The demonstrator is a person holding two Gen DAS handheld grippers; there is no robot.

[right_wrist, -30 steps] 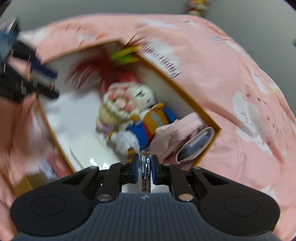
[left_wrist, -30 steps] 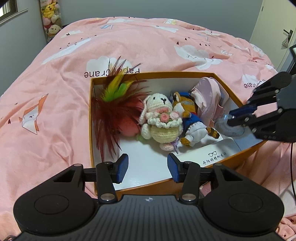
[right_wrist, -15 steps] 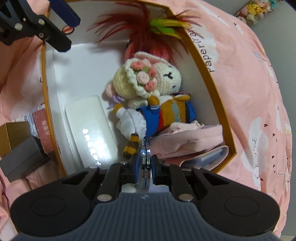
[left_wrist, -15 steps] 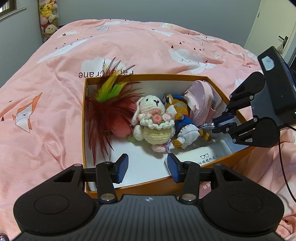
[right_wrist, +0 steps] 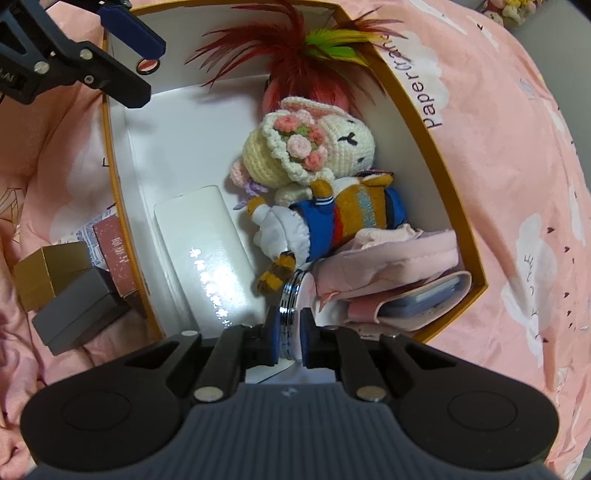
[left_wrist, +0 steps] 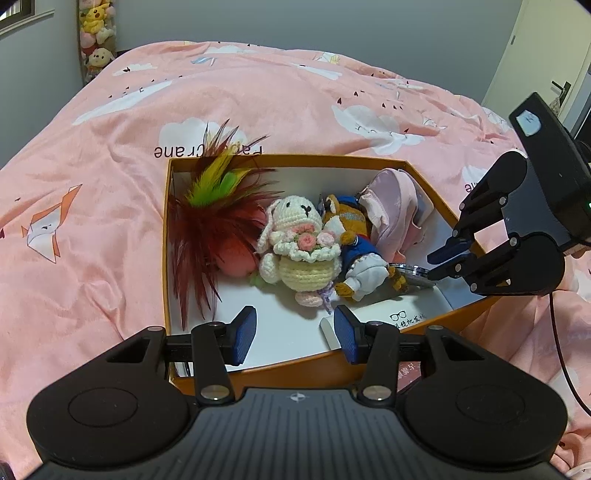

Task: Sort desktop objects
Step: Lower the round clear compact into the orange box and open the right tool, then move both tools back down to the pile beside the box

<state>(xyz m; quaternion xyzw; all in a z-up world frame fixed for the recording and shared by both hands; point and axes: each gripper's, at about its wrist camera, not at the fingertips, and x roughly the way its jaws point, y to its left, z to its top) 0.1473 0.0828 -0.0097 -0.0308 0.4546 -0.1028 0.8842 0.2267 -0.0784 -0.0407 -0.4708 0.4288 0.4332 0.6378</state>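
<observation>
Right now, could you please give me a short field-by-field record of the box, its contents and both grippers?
container: orange box, white inside, on the pink bedspread
contents: feather toy, crochet bunny, plush in blue, pink pouch, white case
right gripper: shut on a round metal disc, inside the box by the pouch
left gripper: open, empty, over the near wall
outside: small boxes

A big bed fills the room, covered by a pink blanket with white clouds and paper cranes. Behind it is a plain grey wall. Soft toys hang in the left corner. A pale door stands at the right.
</observation>
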